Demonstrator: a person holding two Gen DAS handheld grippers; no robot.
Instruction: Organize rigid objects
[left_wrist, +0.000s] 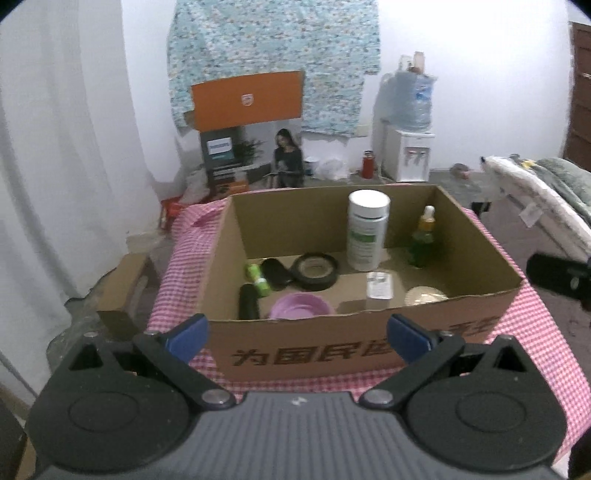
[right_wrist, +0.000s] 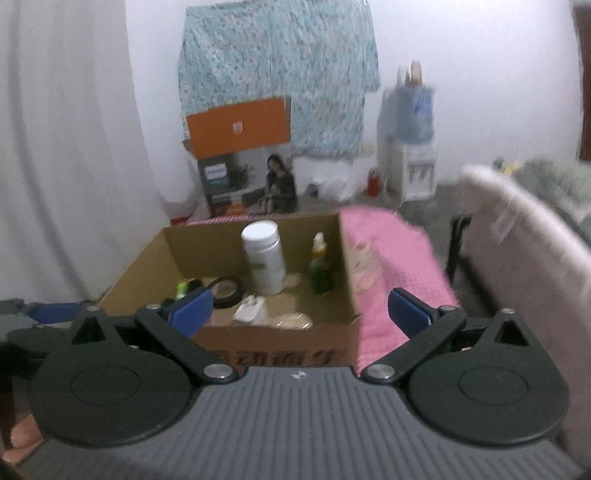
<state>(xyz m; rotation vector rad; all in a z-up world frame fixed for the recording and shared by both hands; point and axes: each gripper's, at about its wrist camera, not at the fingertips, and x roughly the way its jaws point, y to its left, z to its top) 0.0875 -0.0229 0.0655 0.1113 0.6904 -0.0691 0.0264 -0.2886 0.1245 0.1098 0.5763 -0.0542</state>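
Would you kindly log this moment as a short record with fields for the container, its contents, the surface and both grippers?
container: open brown cardboard box, printed lettering on its near wall
standing contents: tall white plastic bottle; green dropper bottle
lying contents: black tape roll; pink round bowl; black oblong case
surface: pink checked cloth under the box
left gripper: open, empty, before the box
right gripper: open, empty

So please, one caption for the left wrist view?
Open left tool faces a cardboard box holding a white bottle, tape roll and purple bowl.
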